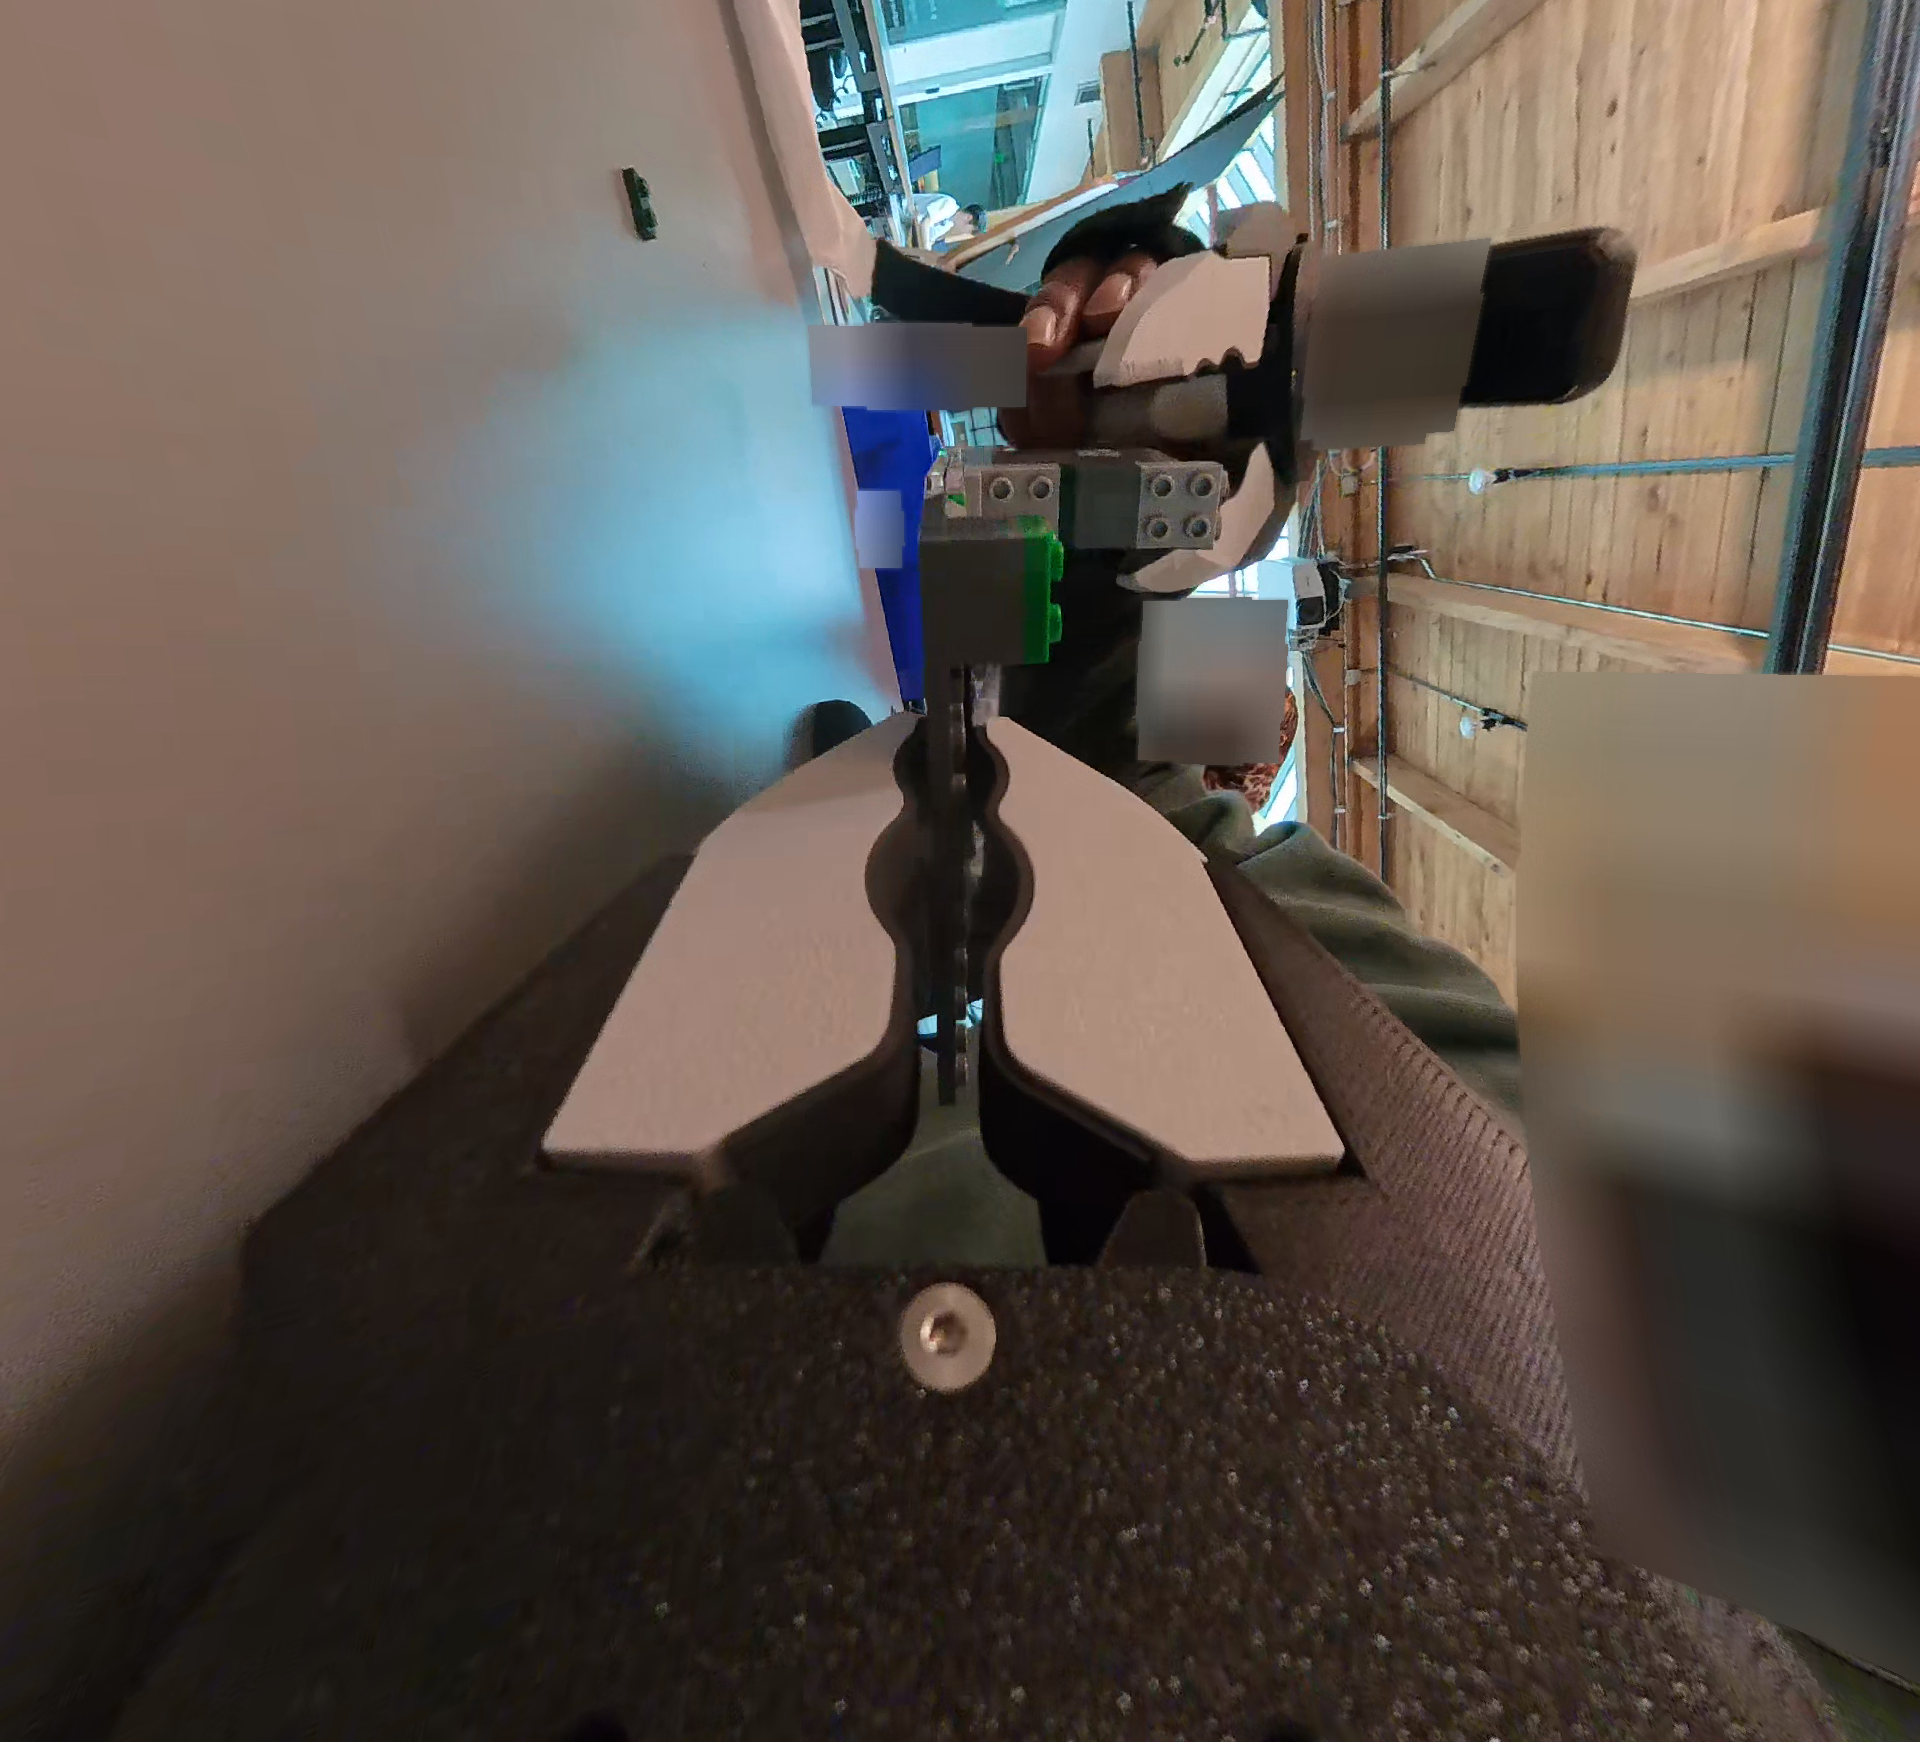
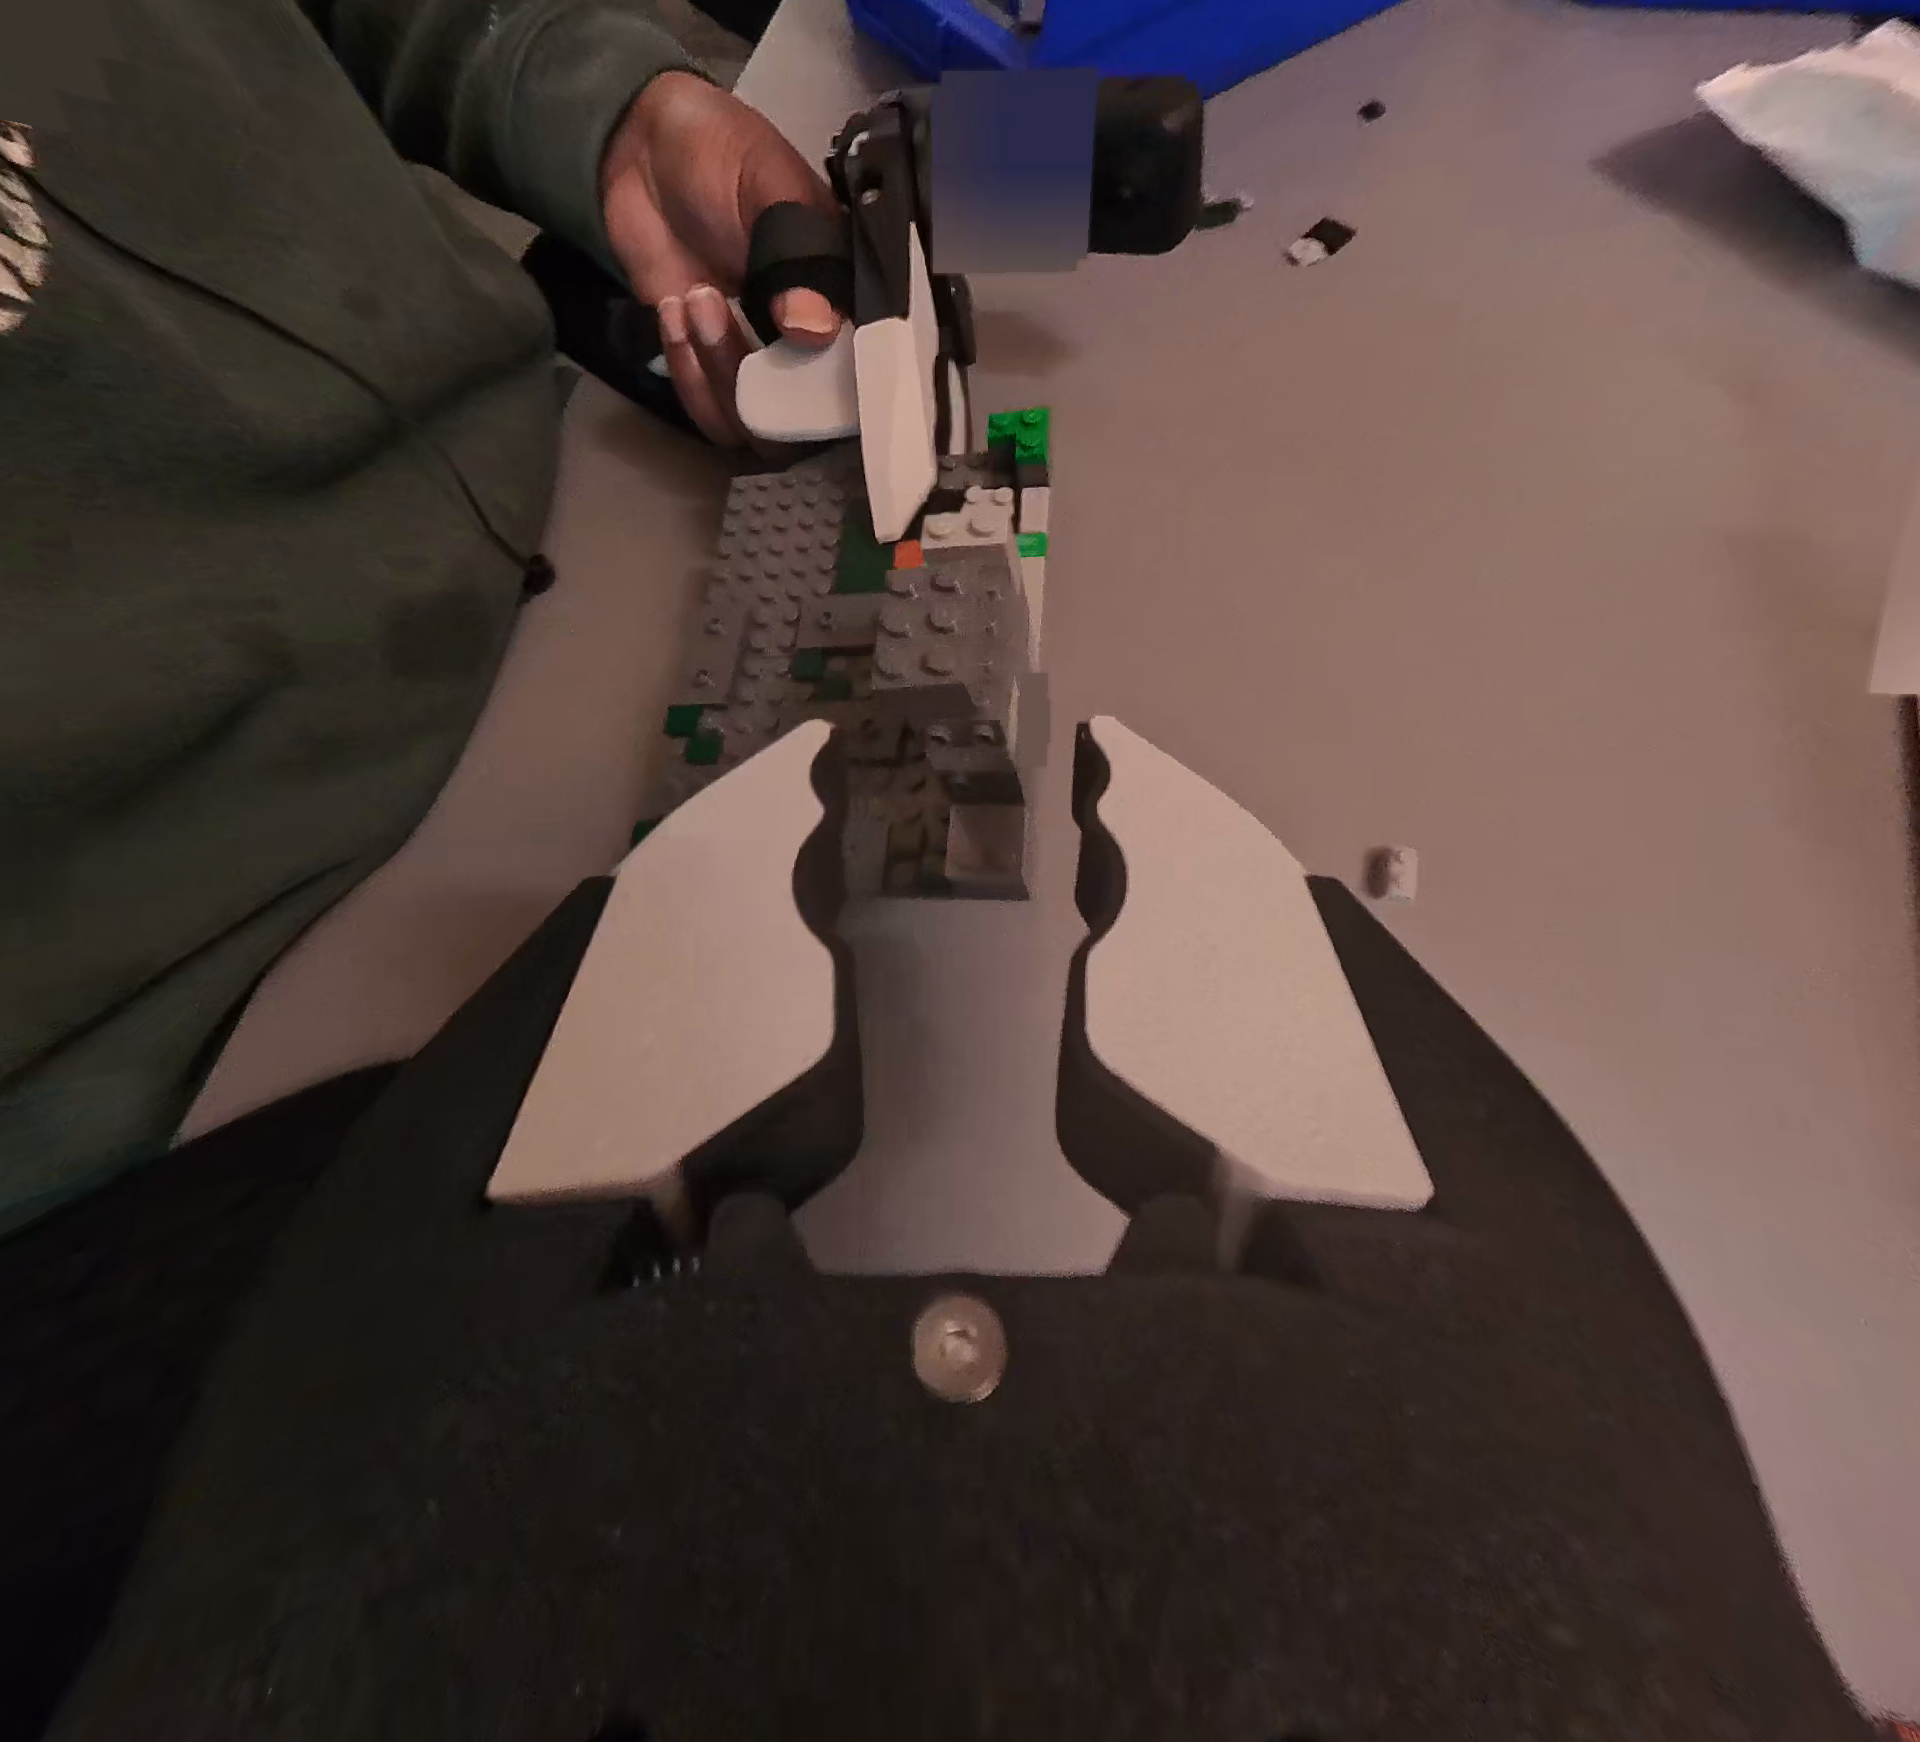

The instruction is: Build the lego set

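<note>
1. Nearest the camera, the left gripper (image 1: 954, 861) had its fingers pinching the thin edge of the lego build (image 1: 987, 591), holding it tilted on edge.
2. Over the grey table (image 2: 1455, 549), the right gripper (image 2: 951, 736) hung with fingers spread and empty, straddling the build's near end.
3. Judged step: steadying before adding a piece (one loose grey brick (image 2: 1390, 871) lay nearby); next needs a careful pickup.

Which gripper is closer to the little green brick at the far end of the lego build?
Left. The left gripper grips the lego build right beside the green brick. The right gripper is open at the build's opposite, near end.
</note>
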Available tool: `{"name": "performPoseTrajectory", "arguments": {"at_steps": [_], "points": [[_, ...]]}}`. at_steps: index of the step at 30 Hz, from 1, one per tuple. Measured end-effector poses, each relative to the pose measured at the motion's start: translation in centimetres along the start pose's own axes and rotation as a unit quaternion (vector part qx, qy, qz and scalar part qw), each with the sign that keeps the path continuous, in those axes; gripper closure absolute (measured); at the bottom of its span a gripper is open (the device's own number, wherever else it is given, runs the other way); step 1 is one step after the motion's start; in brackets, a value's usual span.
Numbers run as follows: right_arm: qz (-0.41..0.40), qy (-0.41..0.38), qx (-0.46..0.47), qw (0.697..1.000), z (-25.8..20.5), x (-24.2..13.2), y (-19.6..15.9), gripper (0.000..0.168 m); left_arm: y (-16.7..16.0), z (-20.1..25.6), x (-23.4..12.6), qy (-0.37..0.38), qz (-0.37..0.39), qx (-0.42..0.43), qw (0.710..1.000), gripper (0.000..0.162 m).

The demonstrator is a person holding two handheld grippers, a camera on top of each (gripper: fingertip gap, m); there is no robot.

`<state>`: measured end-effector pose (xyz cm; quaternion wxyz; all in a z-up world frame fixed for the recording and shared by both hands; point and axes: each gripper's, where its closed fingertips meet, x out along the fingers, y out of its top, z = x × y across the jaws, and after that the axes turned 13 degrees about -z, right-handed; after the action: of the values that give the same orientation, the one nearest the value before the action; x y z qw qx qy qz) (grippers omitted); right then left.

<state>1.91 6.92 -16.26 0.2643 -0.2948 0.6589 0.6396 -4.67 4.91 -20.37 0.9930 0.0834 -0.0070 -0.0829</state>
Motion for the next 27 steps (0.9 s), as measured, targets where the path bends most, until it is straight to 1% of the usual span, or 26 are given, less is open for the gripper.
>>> {"name": "performPoseTrajectory", "arguments": {"at_steps": [6, 10, 14, 19, 22, 27], "points": [[-0.041, 0.100, 0.053, 0.993, 0.2, -1.3, 1.0, 0.124, 0.2, -0.1, 0.0, -0.003, 0.007, -0.025, 1.000, 0.156], [-0.080, 0.148, 0.086, 0.982, 0.6, -1.1, 1.7, 0.120, 0.3, -0.5, -0.1, 0.001, 0.010, -0.042, 0.999, 0.156], [-0.152, 0.214, 0.135, 0.956, 0.7, 0.4, 0.4, 0.103, 0.0, -0.7, 0.1, 0.006, 0.006, -0.054, 0.999, 0.156], [-0.188, 0.295, 0.177, 0.920, 0.3, 1.7, -0.9, 0.103, -0.4, -1.0, 0.2, 0.011, 0.001, -0.053, 0.999, 0.156], [-0.193, 0.333, 0.190, 0.903, 0.0, 2.0, -1.2, 0.105, -0.6, -1.0, 0.4, 0.014, -0.006, -0.042, 0.999, 0.156], [-0.194, 0.376, 0.194, 0.885, -0.9, 1.9, -1.4, 0.105, -0.8, -0.5, 0.4, 0.018, -0.016, -0.005, 1.000, 0.155]]}}
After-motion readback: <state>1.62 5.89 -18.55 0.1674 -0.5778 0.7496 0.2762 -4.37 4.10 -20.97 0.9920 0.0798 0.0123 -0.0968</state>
